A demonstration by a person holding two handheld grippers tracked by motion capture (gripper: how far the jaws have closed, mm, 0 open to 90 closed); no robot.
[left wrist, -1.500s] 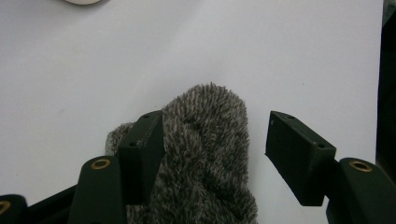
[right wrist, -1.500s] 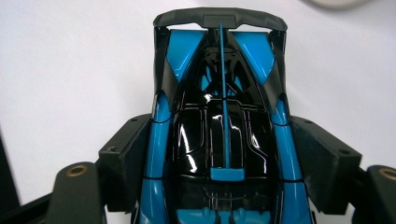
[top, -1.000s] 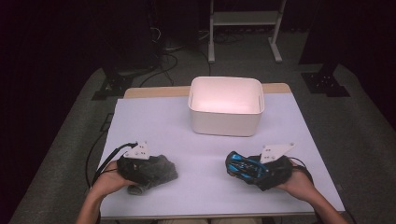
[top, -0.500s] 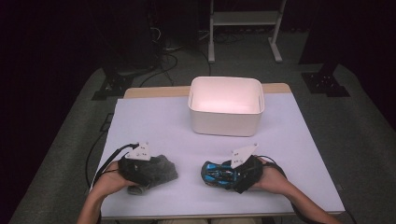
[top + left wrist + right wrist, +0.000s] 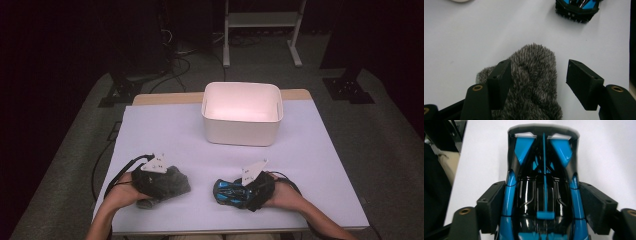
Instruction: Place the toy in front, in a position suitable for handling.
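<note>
While the right gripper clamps the blue toy car on the surface, the left gripper sits open around a grey furry toy.

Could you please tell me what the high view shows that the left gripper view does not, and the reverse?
High view: the whole white bin and the right tongs on the blue toy car. Left gripper view: the left tongs with jaws spread, one against the grey furry cloth, the other clear of it. Shared: cloth, car, white table.
</note>
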